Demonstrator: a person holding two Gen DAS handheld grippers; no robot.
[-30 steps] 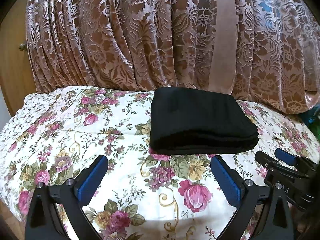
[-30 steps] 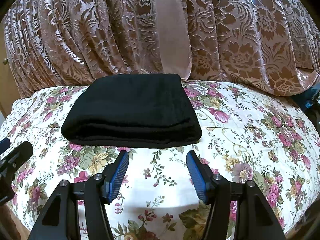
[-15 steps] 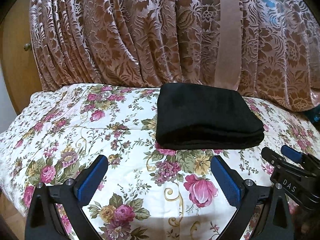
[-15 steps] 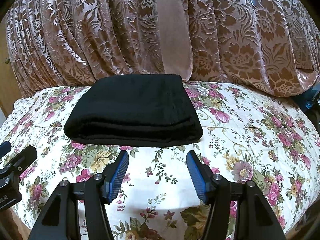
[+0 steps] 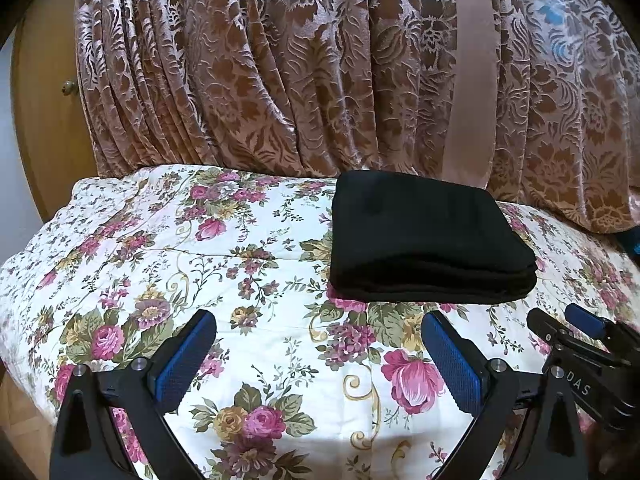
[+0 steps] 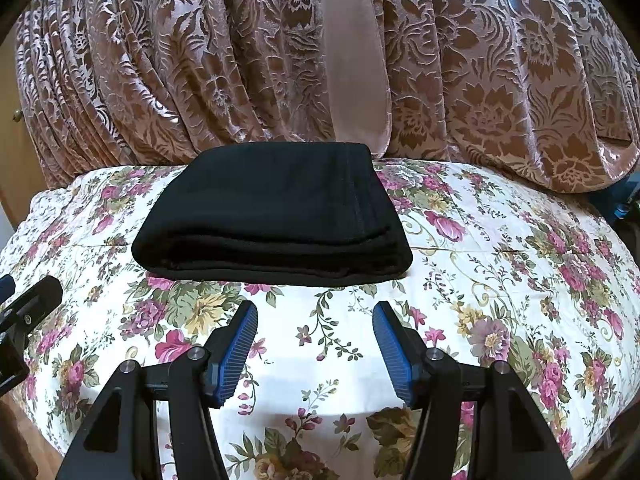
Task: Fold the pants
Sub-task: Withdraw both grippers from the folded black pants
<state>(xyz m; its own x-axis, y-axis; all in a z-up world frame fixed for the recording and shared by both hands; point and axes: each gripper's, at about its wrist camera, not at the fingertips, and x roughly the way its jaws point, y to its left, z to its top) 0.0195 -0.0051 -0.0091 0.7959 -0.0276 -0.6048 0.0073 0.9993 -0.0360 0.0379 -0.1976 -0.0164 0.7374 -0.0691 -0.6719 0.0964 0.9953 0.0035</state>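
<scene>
Both tongs, left gripper [image 5: 318, 354] and right gripper [image 6: 315, 346], are held wide apart, empty; folded black pants [image 6: 276, 216] are seen at twelve o'clock on the floral bedspread [image 6: 500, 280].

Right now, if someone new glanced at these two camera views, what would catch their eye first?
Probably the black folded pants, a neat dark stack lying on the flowered bedspread towards its far edge. Behind it hangs a heavy brown patterned curtain that fills the upper half of both views. Nearest the camera, the left claw and right claw are both open and hold nothing.
</scene>
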